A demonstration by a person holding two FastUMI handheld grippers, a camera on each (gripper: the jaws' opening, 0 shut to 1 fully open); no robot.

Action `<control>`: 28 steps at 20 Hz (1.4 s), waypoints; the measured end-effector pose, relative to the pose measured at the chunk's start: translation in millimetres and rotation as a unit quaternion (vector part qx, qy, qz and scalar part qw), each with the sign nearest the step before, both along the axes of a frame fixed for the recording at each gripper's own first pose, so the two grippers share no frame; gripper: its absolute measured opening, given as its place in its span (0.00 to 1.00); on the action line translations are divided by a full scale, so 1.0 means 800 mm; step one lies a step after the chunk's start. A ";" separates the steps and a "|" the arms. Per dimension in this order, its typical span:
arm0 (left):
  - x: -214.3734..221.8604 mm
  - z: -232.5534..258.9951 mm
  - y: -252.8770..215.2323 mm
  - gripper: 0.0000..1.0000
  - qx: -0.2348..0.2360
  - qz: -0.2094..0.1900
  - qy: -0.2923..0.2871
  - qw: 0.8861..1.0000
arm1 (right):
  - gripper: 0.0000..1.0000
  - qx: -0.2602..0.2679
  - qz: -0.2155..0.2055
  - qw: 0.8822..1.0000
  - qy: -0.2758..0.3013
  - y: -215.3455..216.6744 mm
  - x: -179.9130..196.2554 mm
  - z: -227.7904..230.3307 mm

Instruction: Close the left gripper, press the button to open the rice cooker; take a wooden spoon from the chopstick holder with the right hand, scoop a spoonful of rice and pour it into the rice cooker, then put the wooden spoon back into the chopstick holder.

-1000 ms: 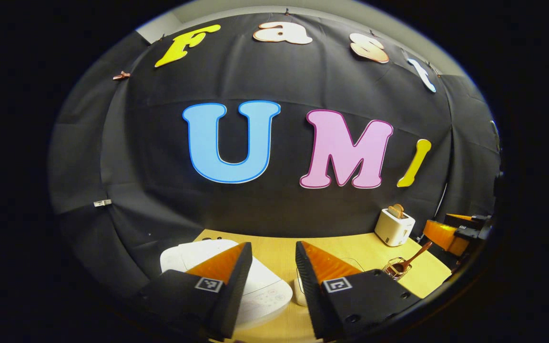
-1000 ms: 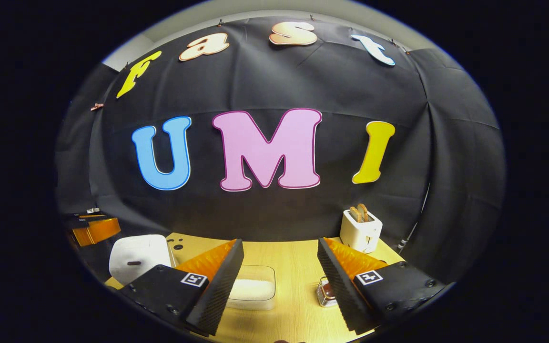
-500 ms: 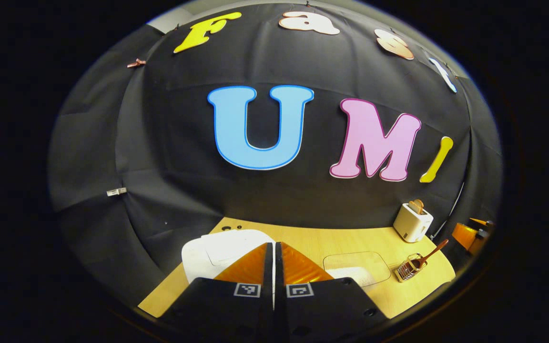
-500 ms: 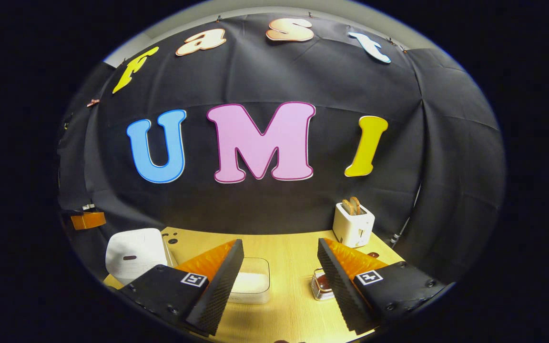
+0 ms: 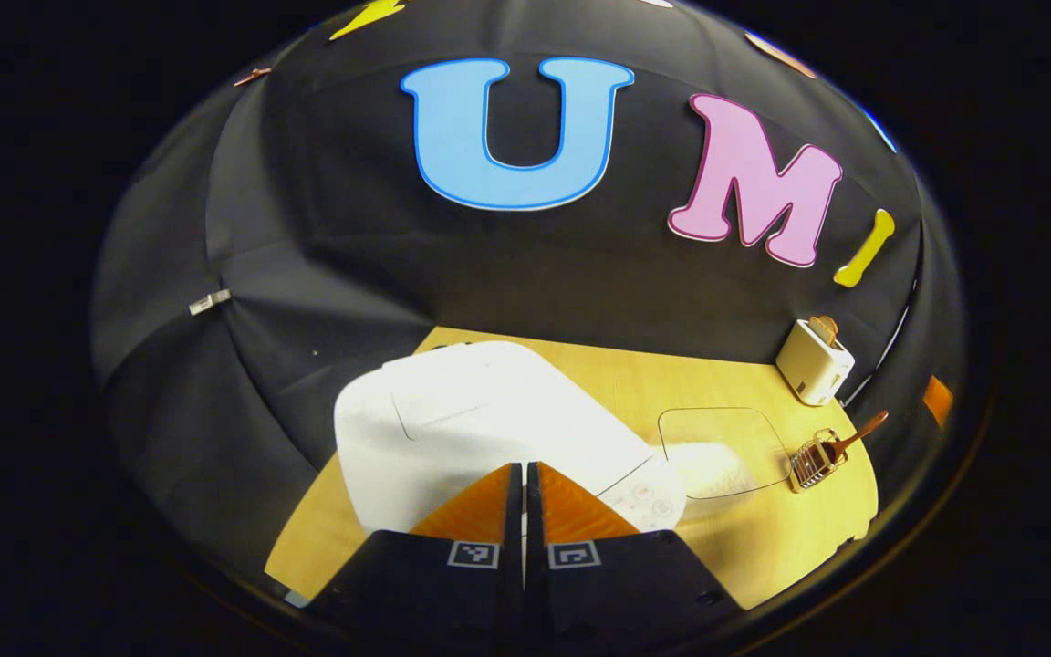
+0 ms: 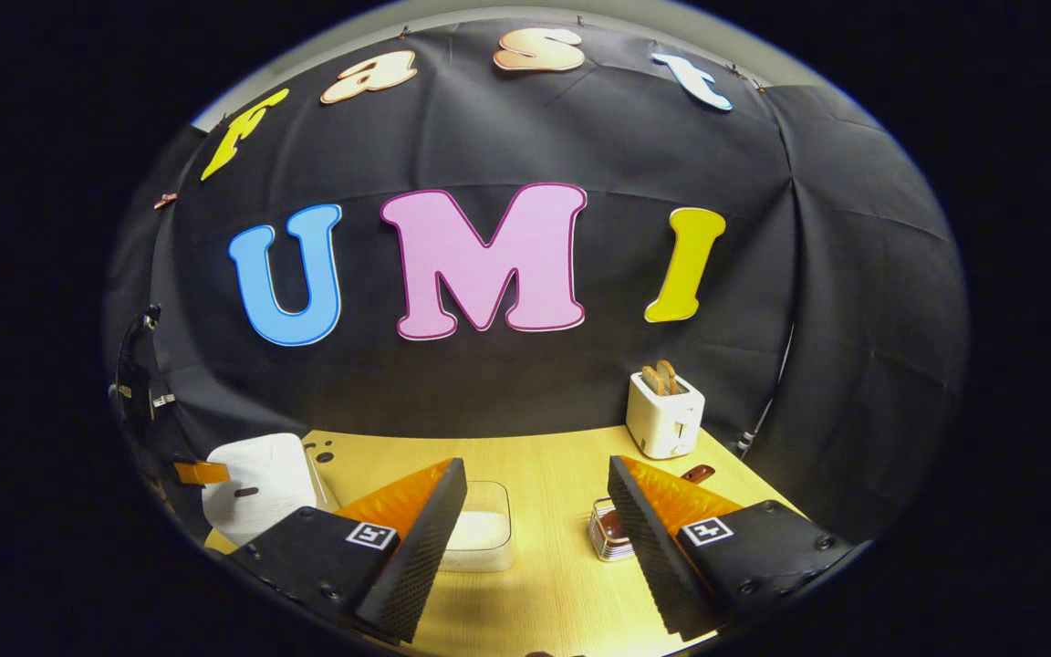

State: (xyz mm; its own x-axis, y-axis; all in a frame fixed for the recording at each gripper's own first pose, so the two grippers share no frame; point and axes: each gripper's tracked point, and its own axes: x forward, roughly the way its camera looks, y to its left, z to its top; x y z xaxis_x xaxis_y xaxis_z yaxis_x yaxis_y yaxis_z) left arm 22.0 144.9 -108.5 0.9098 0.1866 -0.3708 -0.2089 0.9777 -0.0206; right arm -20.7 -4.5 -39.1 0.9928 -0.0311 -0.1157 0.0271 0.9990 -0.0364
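My left gripper has its 2 fingers pressed together, empty, and the rice cooker lies directly ahead and below it, lid down. I judge it the nearer hand for the button. My right gripper stays apart, spread, holding nothing.

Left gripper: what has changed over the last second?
The left gripper has shut and tipped down over the closed rice cooker. The right gripper stays open, holding nothing. The wooden spoon still sits in the chopstick holder.
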 end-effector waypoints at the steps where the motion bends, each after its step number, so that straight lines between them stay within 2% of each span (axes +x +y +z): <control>1: -0.001 -0.009 0.000 0.05 -0.007 0.000 0.004 1.000 | 0.97 -0.002 -0.002 1.000 0.002 -0.002 -0.001 -0.002; 6: 0.008 -0.031 0.006 0.05 -0.015 -0.002 0.020 1.000 | 0.97 0.007 -0.010 1.000 0.017 -0.010 -0.008 -0.013; 10: 0.008 -0.036 0.006 0.06 -0.003 0.005 0.027 1.000 | 0.97 0.009 -0.012 1.000 0.027 -0.013 -0.008 -0.020; 13: 0.008 -0.042 0.004 0.06 0.013 0.008 0.045 0.999 | 0.97 0.011 -0.007 0.999 0.035 -0.009 -0.005 -0.027; 17: 0.009 -0.037 0.004 0.06 0.005 0.006 0.039 0.999 | 0.97 0.010 0.005 0.999 0.035 0.000 -0.001 -0.028; 19: 0.005 -0.019 0.006 0.06 0.009 0.009 0.017 1.000 | 0.97 0.011 0.009 0.999 0.034 0.002 -0.001 -0.028; 22: 0.000 0.048 0.012 0.06 0.043 0.020 -0.044 0.998 | 0.97 0.012 0.011 0.999 0.035 0.001 0.001 -0.030; 24: -0.003 0.094 0.015 0.08 0.047 0.029 -0.081 0.995 | 0.97 0.015 0.010 0.999 0.036 -0.001 0.001 -0.031; 28: -0.019 0.166 0.028 0.05 0.045 0.048 -0.139 0.988 | 0.97 0.020 0.008 0.999 0.039 -0.005 0.004 -0.033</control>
State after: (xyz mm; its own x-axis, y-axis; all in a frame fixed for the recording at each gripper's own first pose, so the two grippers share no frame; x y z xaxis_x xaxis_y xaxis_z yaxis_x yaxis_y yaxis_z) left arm 7.0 167.0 24.2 0.9506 0.2977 -0.0877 -0.2992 0.9542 -0.0046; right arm -17.4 -8.9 -65.9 0.9811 -0.0084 -0.1935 0.0088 1.0000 0.0014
